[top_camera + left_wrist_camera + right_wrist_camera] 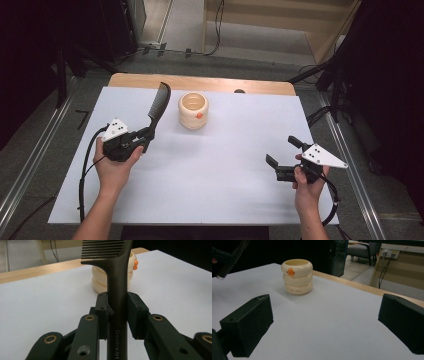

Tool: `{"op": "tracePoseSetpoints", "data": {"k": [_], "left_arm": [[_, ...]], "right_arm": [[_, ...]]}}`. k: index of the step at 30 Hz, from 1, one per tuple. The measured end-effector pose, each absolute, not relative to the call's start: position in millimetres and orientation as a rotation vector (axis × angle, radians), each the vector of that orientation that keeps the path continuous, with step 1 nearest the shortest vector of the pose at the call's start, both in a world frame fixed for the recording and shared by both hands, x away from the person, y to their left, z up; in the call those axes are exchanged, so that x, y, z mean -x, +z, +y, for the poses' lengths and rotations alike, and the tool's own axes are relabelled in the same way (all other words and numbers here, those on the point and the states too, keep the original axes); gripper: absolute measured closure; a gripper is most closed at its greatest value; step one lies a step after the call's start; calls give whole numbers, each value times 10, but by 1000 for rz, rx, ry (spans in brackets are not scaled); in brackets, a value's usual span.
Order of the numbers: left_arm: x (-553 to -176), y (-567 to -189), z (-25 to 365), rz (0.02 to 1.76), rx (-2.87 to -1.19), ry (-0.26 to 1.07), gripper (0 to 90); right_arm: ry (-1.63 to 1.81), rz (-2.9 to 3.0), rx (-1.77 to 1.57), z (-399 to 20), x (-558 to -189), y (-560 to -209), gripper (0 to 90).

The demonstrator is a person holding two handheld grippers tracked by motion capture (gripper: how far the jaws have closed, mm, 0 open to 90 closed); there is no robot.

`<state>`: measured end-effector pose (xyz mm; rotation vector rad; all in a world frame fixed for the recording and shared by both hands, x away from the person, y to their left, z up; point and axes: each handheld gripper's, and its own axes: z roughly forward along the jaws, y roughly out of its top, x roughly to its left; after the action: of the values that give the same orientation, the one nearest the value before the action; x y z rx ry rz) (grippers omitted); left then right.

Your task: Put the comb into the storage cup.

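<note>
High view: the left gripper [146,135], held in the person's left hand [114,167], grips a black comb [159,103] by its handle; the comb rises tilted from the fingers, its toothed end pointing away from the person, just left of a cream cup [193,110] that stands near the far middle of the white table [210,190]. The right gripper [282,152], in the right hand [306,186], is over the table's right side, well apart from the cup, its fingers spread wide with nothing between them. Left gripper view: both fingers [102,312] press on the comb's handle [117,300], and the cup [100,281] stands behind it. Right gripper view: the two fingers [249,323] stand wide apart over bare table [324,322]; the cup [297,276], marked with an orange duck face, stands beyond them.
</note>
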<state>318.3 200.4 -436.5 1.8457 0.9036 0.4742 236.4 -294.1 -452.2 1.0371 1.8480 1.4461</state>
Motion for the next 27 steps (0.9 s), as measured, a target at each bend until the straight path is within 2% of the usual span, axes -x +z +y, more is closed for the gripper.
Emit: {"op": "tracePoseSetpoints", "data": {"k": [27], "left_arm": [[-2942, -4514, 1586, 798, -1768, 378, 727]], "right_arm": [[1529, 1953, -941, -2210, -2677, -4119, 0]]}}
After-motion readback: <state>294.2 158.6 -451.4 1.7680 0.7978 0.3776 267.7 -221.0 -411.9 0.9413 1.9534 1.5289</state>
